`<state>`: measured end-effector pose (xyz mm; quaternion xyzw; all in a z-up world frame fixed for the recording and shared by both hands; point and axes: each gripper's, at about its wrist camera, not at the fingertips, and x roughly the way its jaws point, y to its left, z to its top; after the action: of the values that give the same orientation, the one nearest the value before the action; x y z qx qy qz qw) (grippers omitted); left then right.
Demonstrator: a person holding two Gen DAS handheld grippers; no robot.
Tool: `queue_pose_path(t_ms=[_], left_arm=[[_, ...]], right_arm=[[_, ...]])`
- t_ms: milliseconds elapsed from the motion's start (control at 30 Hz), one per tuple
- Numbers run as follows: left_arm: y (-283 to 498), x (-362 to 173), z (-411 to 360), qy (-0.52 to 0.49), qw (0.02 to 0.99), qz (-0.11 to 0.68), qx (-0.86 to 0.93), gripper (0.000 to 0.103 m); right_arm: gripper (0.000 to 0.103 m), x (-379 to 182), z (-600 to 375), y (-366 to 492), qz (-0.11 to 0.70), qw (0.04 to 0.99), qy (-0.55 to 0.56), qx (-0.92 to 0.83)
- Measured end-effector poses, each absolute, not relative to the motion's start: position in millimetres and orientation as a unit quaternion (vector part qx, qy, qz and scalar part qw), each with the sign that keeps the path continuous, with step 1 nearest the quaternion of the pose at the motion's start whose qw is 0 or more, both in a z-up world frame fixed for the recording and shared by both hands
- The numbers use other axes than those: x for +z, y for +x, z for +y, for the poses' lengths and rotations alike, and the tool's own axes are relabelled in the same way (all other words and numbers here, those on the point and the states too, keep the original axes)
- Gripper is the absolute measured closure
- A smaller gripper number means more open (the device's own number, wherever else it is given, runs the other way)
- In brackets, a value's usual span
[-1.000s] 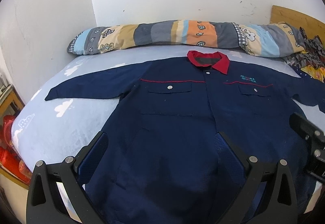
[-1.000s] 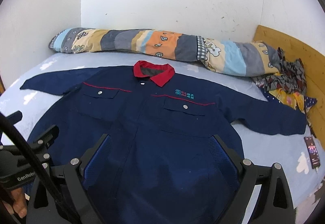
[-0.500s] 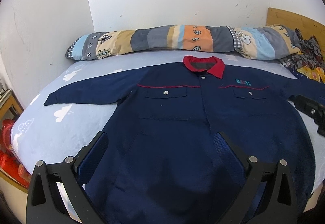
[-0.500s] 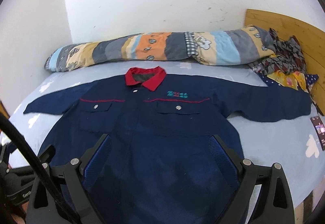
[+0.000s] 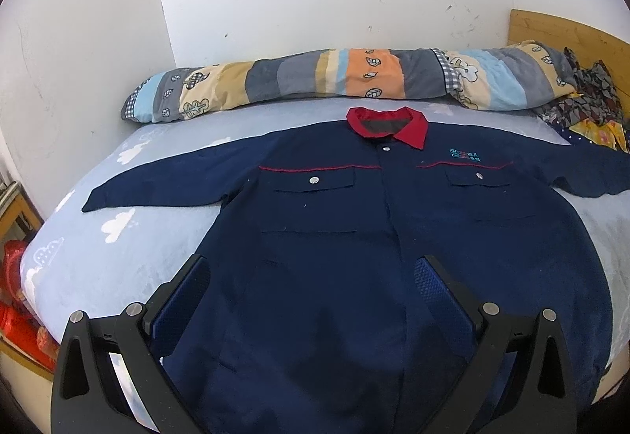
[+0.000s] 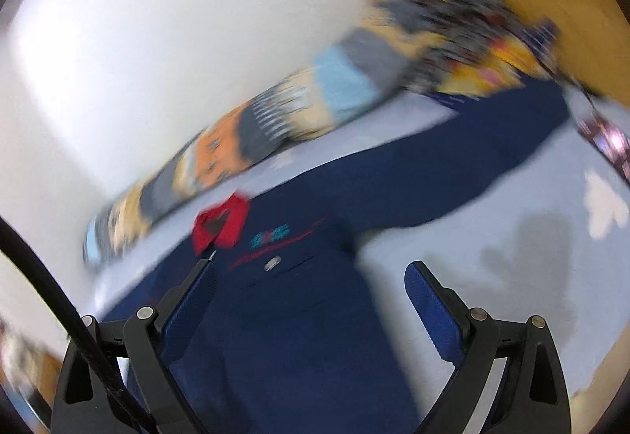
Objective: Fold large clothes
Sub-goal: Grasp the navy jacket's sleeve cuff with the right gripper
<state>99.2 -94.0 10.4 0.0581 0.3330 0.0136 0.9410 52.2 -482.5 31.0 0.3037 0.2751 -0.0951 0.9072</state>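
Note:
A large navy work jacket (image 5: 354,237) with a red collar (image 5: 388,121) lies flat, front up, on the bed with both sleeves spread out. My left gripper (image 5: 311,276) is open and empty, held above the jacket's lower front. My right gripper (image 6: 309,284) is open and empty; its view is blurred and tilted, over the jacket's right chest (image 6: 299,276), with the right sleeve (image 6: 453,166) stretching up to the right.
The bed has a light blue cloud-print sheet (image 5: 118,237). A long patchwork bolster (image 5: 354,76) lies along the white wall. A pile of patterned clothes (image 5: 582,107) sits at the far right by a wooden headboard (image 5: 567,32). Red items (image 5: 15,300) are beside the bed's left edge.
My right gripper has swung fast to the right and tilted, and has left the left wrist view. My left gripper has drawn back a little, showing more of the jacket.

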Motion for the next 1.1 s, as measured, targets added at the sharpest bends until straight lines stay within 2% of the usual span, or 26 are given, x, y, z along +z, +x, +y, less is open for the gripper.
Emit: queue_pose_path(t_ms=[67, 167, 333, 500, 633, 867, 1100], left_arm=[[102, 12, -94, 0.051, 0.941, 0.334, 0.005, 0.0], [112, 21, -96, 0.057, 0.943, 0.327, -0.007, 0.0], [136, 26, -87, 0.052, 0.945, 0.323, 0.007, 0.0], [146, 11, -93, 0.045, 0.931, 0.361, -0.013, 0.0], [146, 3, -106, 0.073, 0.93, 0.361, -0.018, 0.0], [151, -9, -111, 0.079, 0.923, 0.377, -0.024, 0.0], [155, -15, -114, 0.088, 0.92, 0.382, -0.024, 0.0]], right_arm=[[0.008, 21, -531, 42, 0.26, 0.895, 0.343, -0.119], [0.02, 6, -601, 25, 0.236, 0.874, 0.393, -0.161], [0.023, -15, -707, 4, 0.185, 0.837, 0.475, -0.199], [0.036, -34, -760, 11, 0.16, 0.824, 0.499, -0.215], [0.038, -55, -788, 29, 0.167, 0.82, 0.5, -0.221], [0.04, -93, -815, 76, 0.226, 0.805, 0.472, -0.28], [0.042, -108, -844, 112, 0.222, 0.81, 0.438, -0.321]])
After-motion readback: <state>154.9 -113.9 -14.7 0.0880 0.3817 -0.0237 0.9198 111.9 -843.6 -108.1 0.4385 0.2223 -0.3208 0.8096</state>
